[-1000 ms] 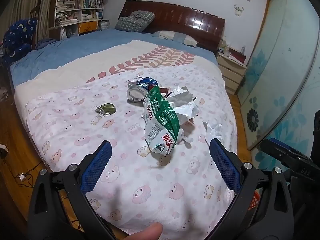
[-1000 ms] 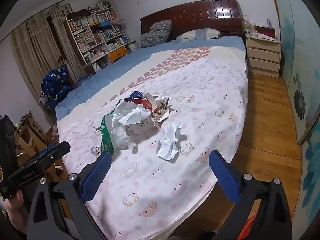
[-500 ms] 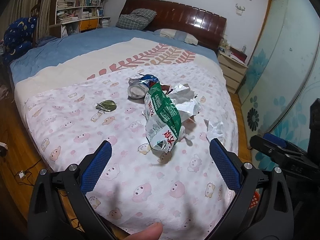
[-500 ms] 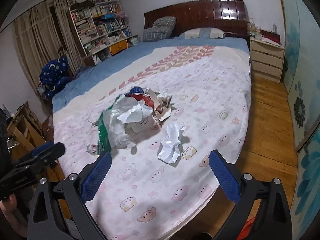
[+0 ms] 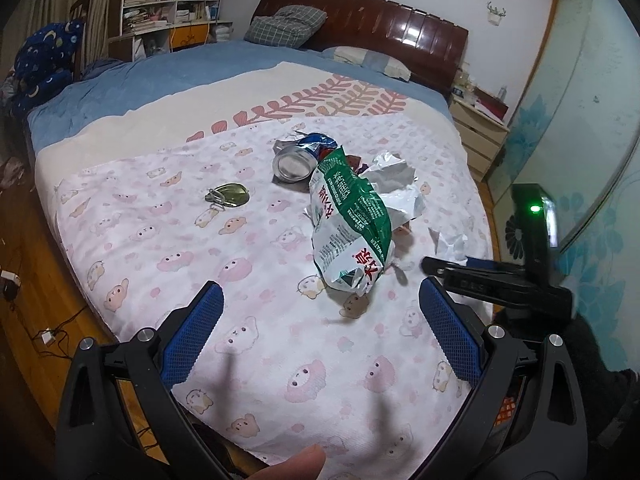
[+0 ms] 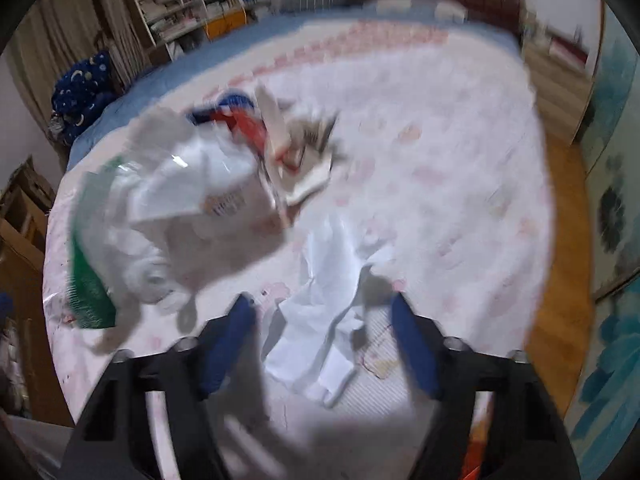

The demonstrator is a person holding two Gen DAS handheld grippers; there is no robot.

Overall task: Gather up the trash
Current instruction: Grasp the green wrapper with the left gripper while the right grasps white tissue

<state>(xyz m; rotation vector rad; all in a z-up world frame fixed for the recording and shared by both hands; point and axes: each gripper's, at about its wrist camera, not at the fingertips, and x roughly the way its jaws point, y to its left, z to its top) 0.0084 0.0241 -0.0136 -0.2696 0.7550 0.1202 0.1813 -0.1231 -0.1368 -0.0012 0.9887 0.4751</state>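
Right wrist: tool (image 6: 320,336) astride tissue (image 6: 324,320), closing.

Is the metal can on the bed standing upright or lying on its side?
Lying on its side. In the left wrist view the can shows its round silver end toward the camera, and its crushed body rests on the bed cover.

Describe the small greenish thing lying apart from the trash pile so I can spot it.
On the bed's animal-print sheet, look left of the trash pile, past the crushed can. The olive-green wrapper lies alone there, flat, shiny and oval, far smaller than the green-and-white bag.
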